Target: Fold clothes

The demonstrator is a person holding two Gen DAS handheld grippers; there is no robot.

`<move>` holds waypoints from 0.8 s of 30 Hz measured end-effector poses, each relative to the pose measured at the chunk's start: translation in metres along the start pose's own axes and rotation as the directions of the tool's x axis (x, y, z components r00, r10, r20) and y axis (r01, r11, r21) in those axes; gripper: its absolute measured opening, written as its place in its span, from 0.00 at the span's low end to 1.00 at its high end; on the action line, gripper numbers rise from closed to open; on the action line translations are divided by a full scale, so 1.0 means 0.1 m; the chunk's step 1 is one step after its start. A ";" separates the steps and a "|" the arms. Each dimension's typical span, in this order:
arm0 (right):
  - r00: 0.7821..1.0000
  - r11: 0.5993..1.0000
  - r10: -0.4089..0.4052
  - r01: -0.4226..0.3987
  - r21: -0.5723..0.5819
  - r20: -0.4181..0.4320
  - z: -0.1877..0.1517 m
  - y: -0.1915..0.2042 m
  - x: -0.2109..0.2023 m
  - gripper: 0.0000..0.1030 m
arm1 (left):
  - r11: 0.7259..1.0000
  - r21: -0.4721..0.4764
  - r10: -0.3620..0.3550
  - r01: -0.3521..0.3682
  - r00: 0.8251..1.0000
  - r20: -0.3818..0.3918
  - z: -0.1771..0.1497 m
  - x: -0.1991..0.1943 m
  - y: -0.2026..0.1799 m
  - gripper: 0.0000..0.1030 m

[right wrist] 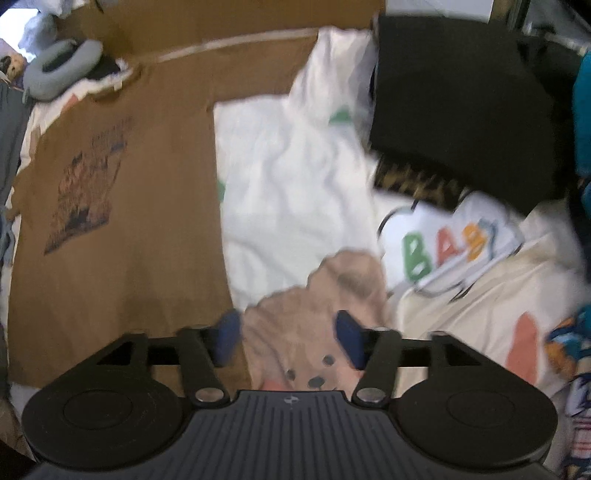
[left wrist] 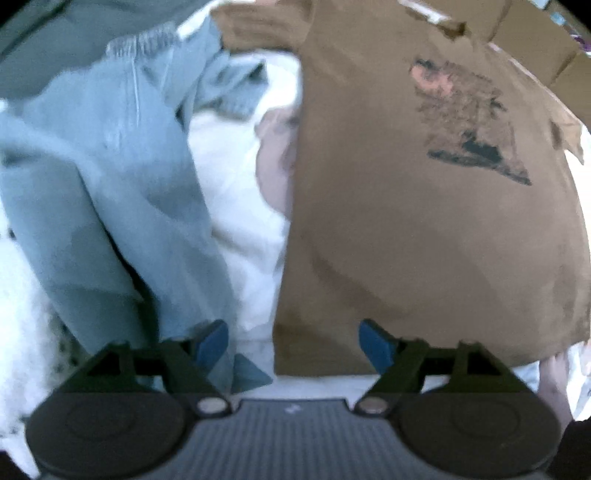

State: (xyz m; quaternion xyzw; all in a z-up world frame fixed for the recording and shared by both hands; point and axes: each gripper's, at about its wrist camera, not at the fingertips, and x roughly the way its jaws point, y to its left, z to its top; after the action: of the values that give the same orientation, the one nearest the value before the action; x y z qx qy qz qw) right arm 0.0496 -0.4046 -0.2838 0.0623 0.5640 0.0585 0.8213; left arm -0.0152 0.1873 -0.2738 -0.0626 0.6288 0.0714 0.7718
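A brown T-shirt [left wrist: 424, 221] with a dark printed picture lies flat on white bedding; the right wrist view shows the brown T-shirt [right wrist: 122, 221] too, filling the left half. My left gripper [left wrist: 293, 343] hangs over the shirt's lower left edge, its blue pads wide apart with nothing between them. My right gripper [right wrist: 288, 341] stands open above a cartoon dog print on the bedding, just right of the shirt's edge, and holds nothing.
Light blue trousers [left wrist: 110, 177] lie crumpled left of the shirt. A black folded garment [right wrist: 461, 110] and a white cloth with coloured letters [right wrist: 443, 243] lie to the right. A grey neck pillow [right wrist: 55, 70] sits far left. Cardboard [right wrist: 221, 22] stands behind.
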 end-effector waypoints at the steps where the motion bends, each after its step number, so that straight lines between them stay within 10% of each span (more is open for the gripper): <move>1: 1.000 1.000 -0.004 0.004 0.001 0.017 0.01 0.00 -0.06 0.81 | 1.000 0.010 -0.008 0.007 1.000 0.011 -0.01 -0.08 -0.02 0.82; 24: 0.982 1.000 0.025 -0.027 0.004 0.188 0.12 -0.09 -0.76 0.85 | 0.987 0.147 -0.079 0.059 0.988 0.130 0.27 -0.60 -0.59 0.89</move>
State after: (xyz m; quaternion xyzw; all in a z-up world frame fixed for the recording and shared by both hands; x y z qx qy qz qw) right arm 0.0338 -0.4260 -0.2116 0.0776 0.4833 0.0612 0.8699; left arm 0.0101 0.1325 -0.2096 -0.0242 0.5758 0.0037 0.8173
